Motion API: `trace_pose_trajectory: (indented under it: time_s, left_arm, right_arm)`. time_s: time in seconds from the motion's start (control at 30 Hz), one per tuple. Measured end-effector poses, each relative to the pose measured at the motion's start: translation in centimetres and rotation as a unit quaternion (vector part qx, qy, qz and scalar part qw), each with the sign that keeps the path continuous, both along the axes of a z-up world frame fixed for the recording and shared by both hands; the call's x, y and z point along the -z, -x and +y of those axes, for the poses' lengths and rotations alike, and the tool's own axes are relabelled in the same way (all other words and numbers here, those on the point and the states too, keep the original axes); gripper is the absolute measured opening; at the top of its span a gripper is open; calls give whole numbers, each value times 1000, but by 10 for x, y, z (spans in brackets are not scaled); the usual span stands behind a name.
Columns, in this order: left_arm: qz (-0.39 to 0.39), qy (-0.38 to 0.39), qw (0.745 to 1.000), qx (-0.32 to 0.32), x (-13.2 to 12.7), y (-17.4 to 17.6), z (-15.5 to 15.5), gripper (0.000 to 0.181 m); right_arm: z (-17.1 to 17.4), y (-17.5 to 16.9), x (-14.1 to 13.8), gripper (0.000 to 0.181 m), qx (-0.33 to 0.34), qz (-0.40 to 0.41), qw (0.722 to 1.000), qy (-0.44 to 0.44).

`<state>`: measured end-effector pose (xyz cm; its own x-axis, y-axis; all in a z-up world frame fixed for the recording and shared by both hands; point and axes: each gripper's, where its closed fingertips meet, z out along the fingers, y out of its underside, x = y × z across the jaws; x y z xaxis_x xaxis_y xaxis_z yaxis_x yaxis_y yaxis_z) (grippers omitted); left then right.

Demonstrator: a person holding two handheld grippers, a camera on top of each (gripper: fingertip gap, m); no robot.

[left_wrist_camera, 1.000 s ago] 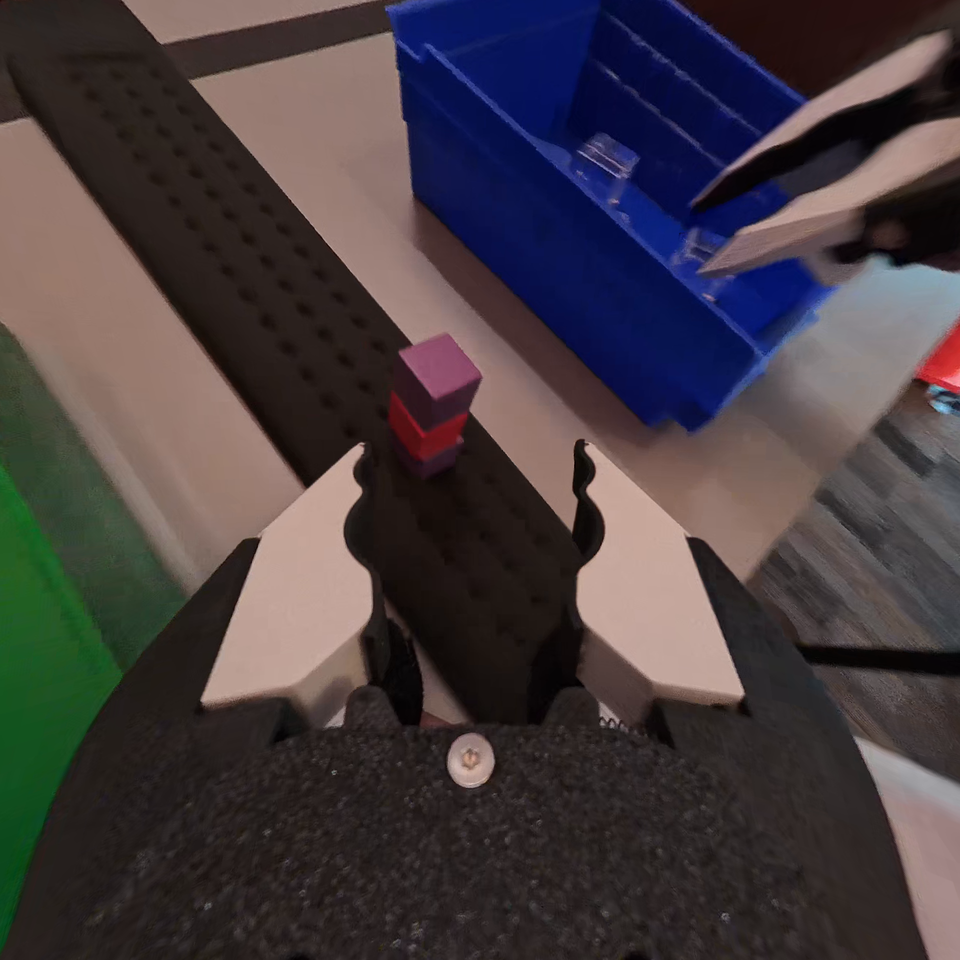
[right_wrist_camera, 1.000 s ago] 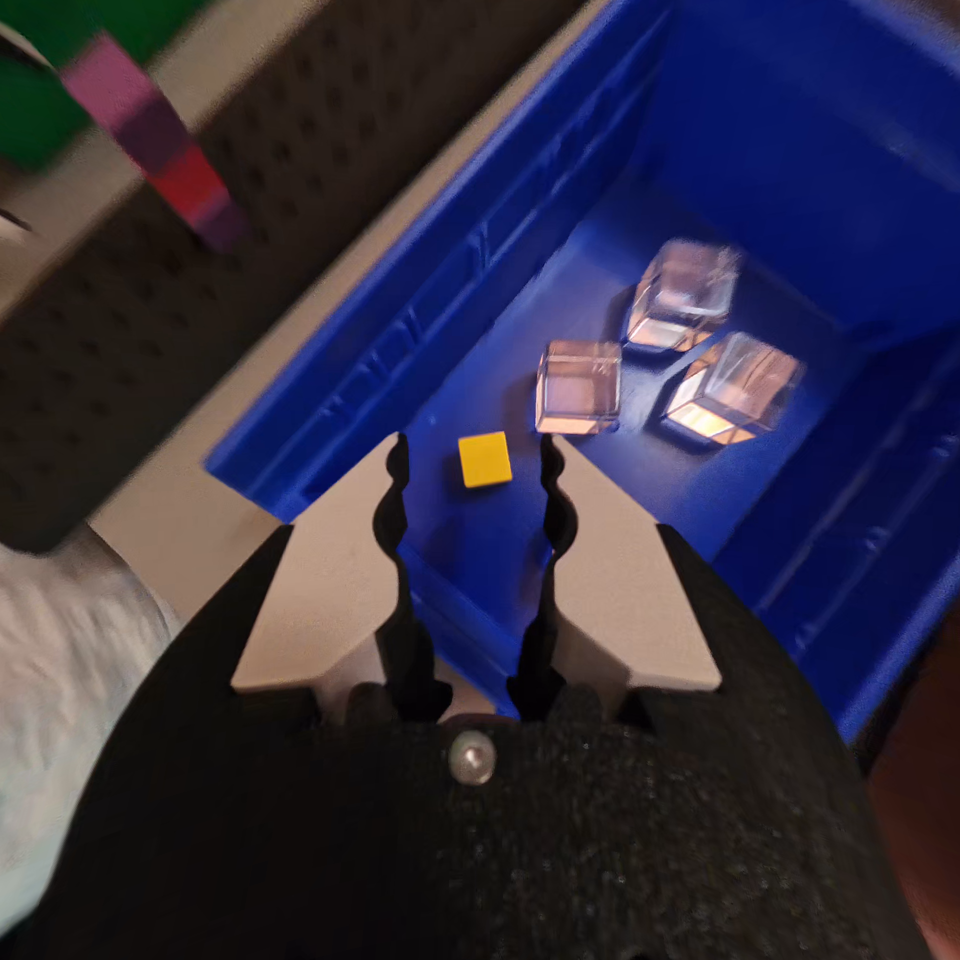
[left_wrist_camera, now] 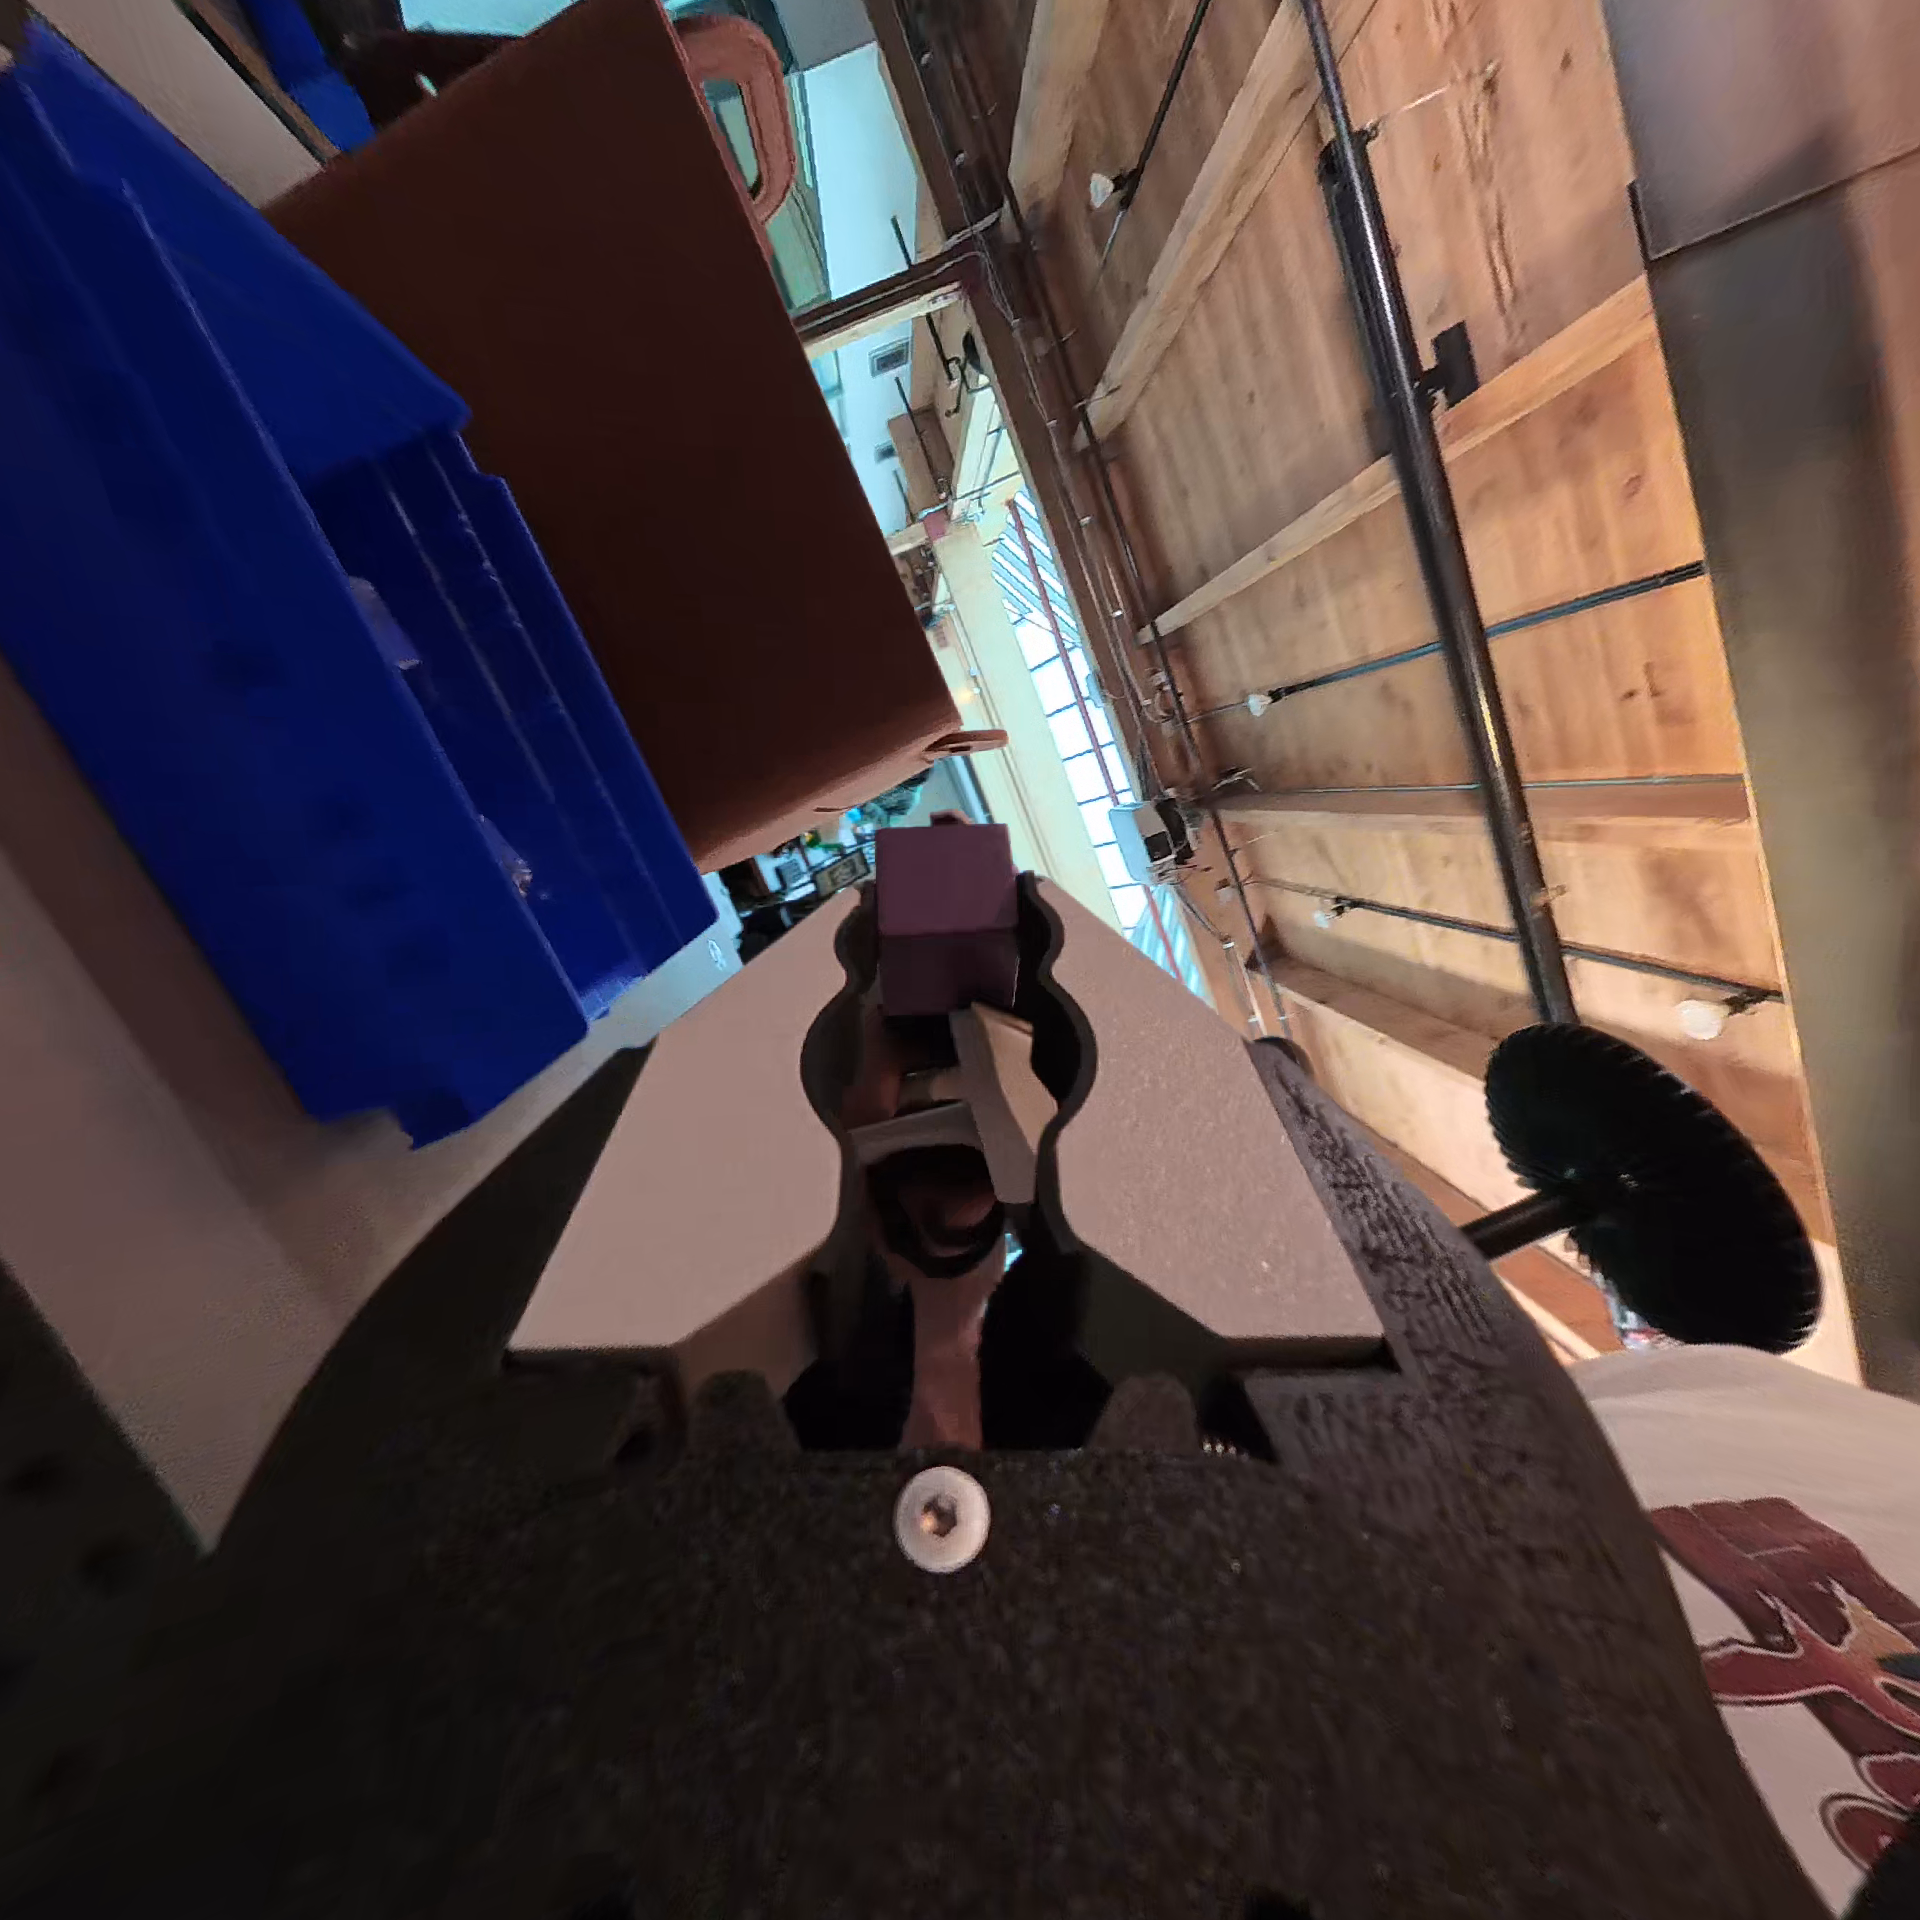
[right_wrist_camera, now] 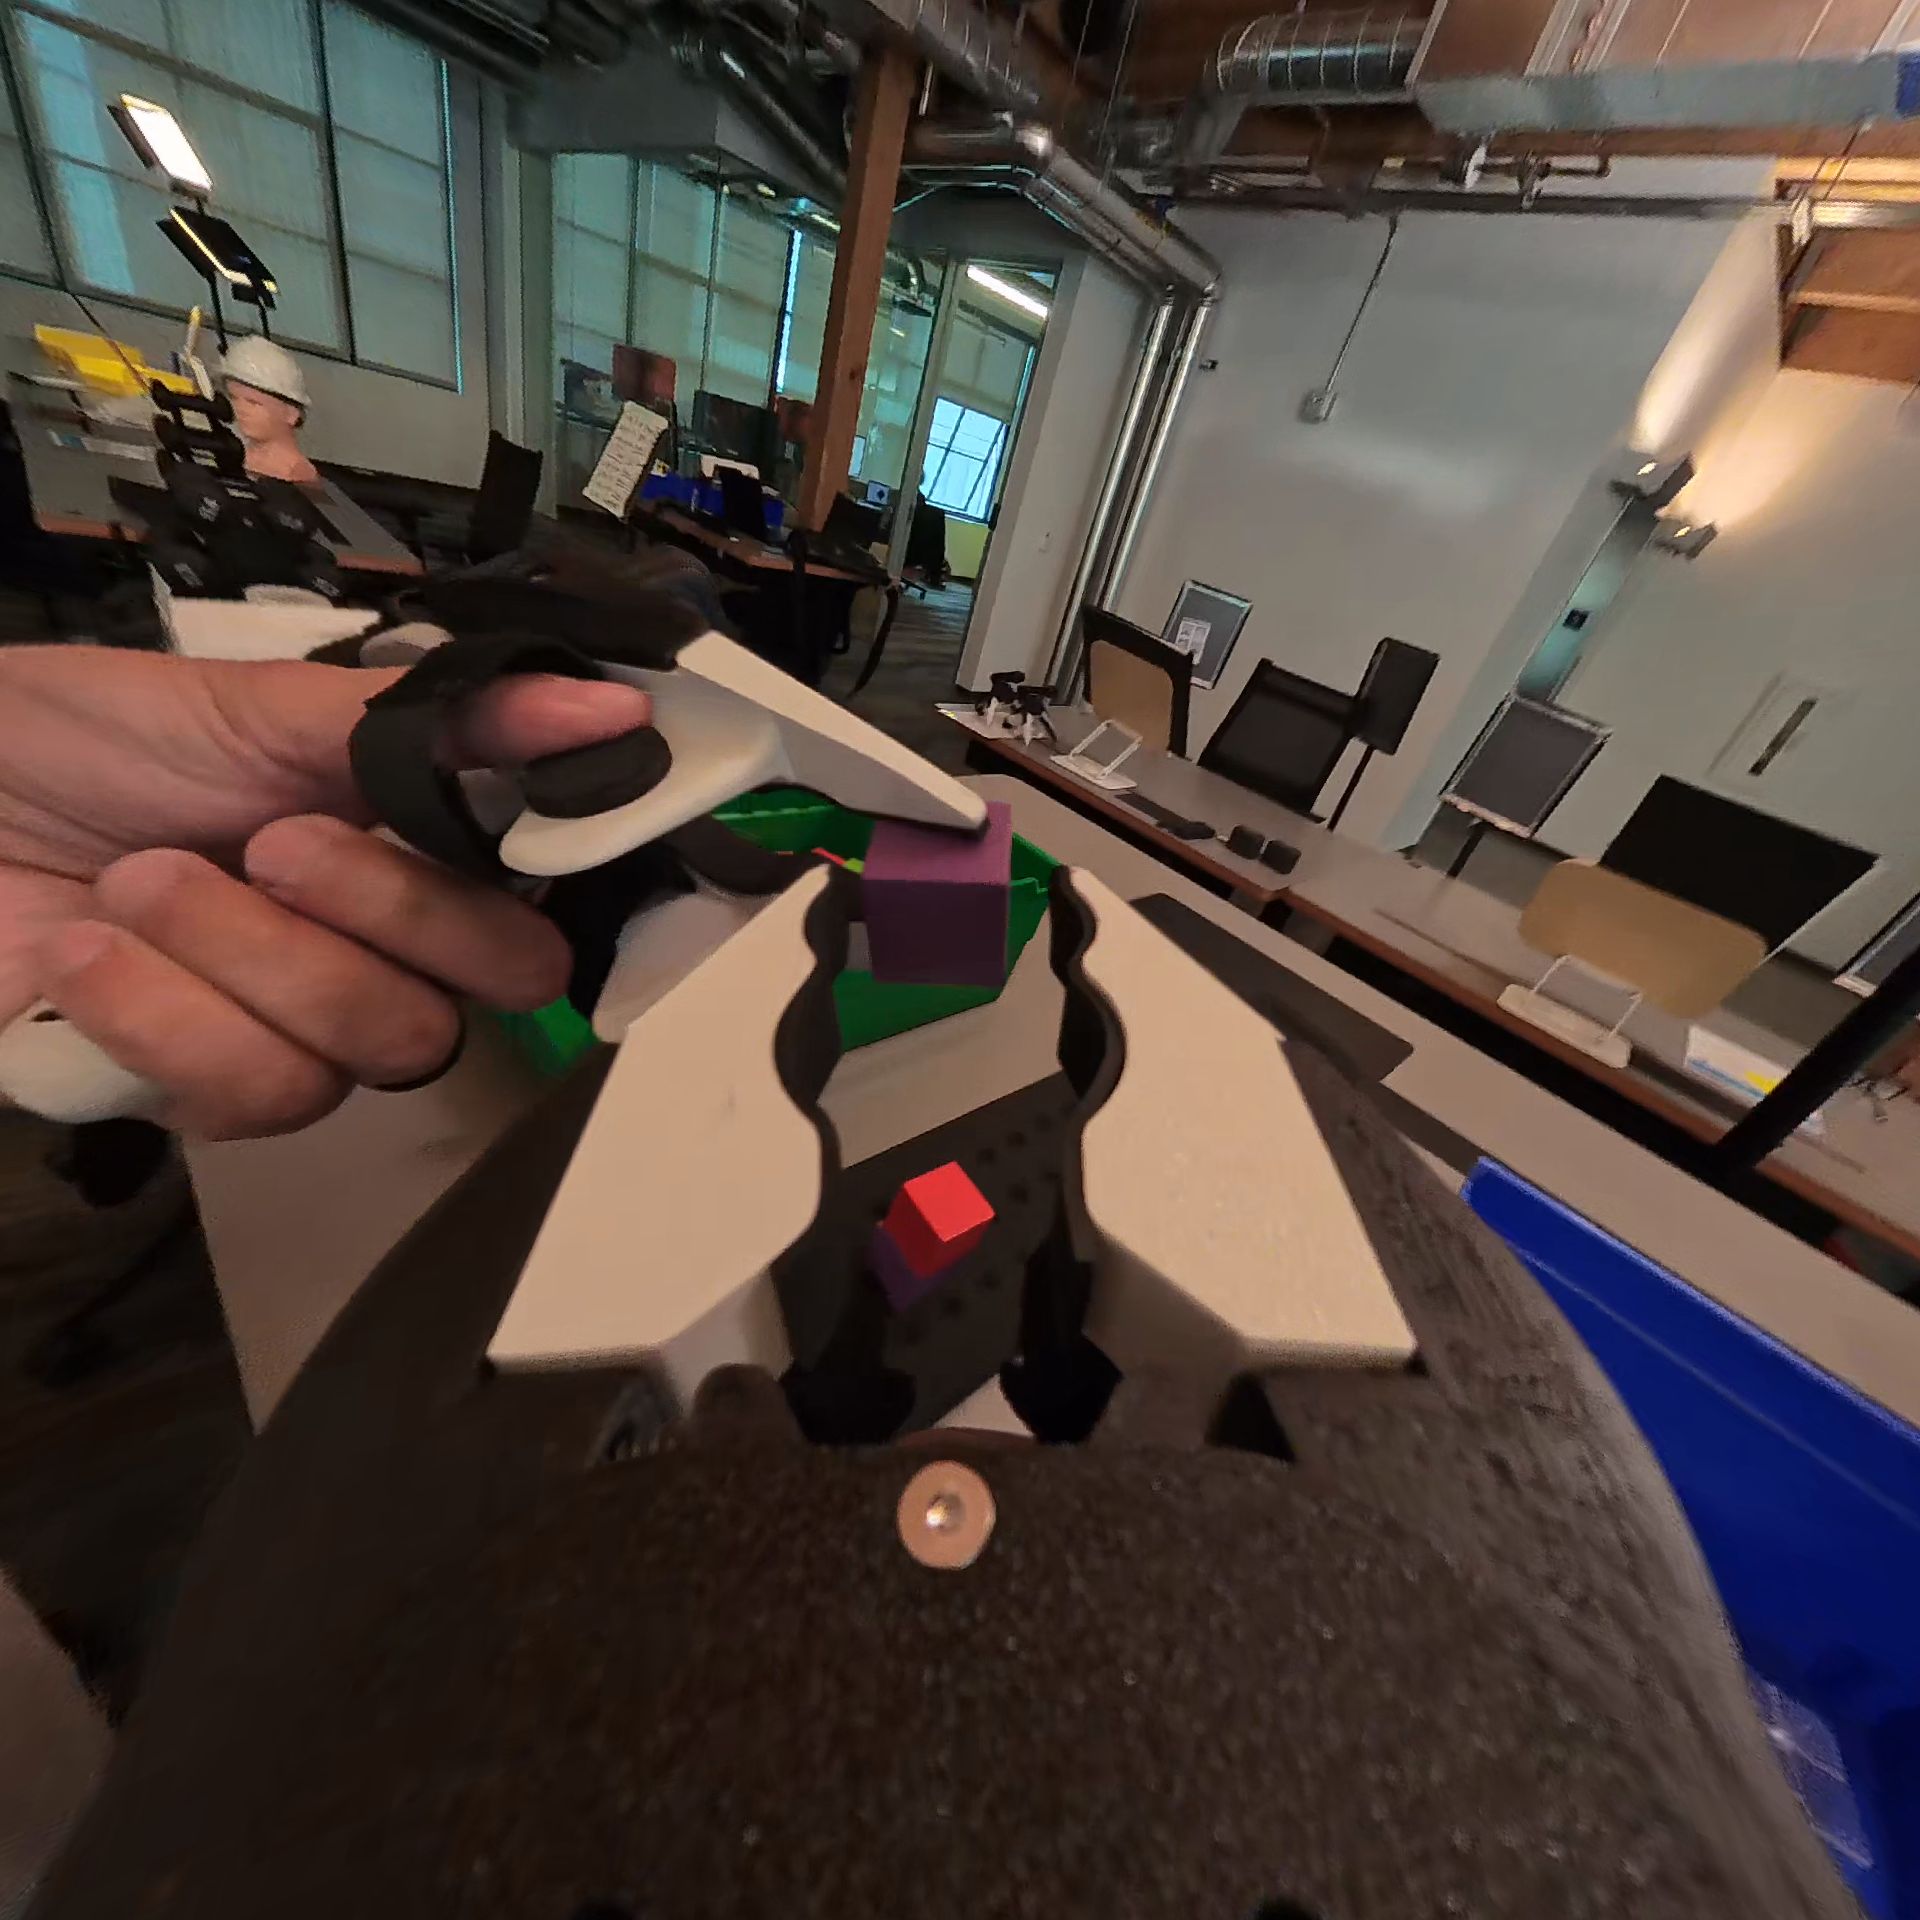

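Observation:
My left gripper [left_wrist_camera: 943,920] is shut on a purple cube [left_wrist_camera: 940,940] and holds it up in the air, tilted toward the ceiling. In the right wrist view a hand [right_wrist_camera: 208,831] holds that gripper, and its upper finger [right_wrist_camera: 821,748] presses on top of the purple cube [right_wrist_camera: 935,914]; the lower finger is hidden. My right gripper [right_wrist_camera: 940,894] is open, with the held cube between its fingertips and not clearly touching them. Below, a red cube [right_wrist_camera: 940,1210] sits on a second purple cube [right_wrist_camera: 899,1273] on a black perforated mat [right_wrist_camera: 966,1340].
A blue bin [left_wrist_camera: 260,675] stands left of my left gripper and shows at the right of the right wrist view [right_wrist_camera: 1714,1455]. A brown box [left_wrist_camera: 623,416] stands behind it. A green bin [right_wrist_camera: 914,1013] lies beyond the cube. Tables and chairs stand farther off.
My left gripper has closed on the top purple cube and lifted it off the stack, swinging upward. My right gripper has left the blue bin and now faces the held cube.

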<state>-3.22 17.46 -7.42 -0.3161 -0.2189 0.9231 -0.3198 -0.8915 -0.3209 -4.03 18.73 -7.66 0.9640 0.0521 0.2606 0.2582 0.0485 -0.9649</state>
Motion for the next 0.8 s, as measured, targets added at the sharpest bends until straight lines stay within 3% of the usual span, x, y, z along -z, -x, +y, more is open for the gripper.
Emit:
trace_pose_trajectory:
  time_s: [0.03,0.23,0.33,0.4,0.5,0.6,0.67,0.73,0.8]
  left_arm:
    - [5,8,1000,1,3,0,-2,27]
    - [12,-36,999,3,14,8,-3,35]
    - [29,-106,994,-24,23,21,10,46]
    - [39,-158,986,-32,30,33,16,46]
    - [58,-223,973,-23,44,51,18,46]
    - [110,-304,946,-16,71,62,21,46]
    - [184,-382,906,-5,102,69,26,46]
    - [258,-461,849,3,131,75,36,46]
    - [287,-506,813,-8,141,72,42,46]
  right_arm:
    - [1,2,1,28,3,-15,1000,0]
    - [-9,-5,11,27,28,-19,999,11]
    - [-30,-57,22,27,80,-16,995,65]
    - [-48,-109,50,27,117,17,981,157]
    - [-84,-166,117,27,129,82,915,374]
    - [-96,-188,152,27,94,64,881,459]
    - [-104,-186,173,27,58,70,837,540]
    - [-110,-181,185,27,39,64,795,602]
    - [-115,-182,196,27,38,31,753,657]
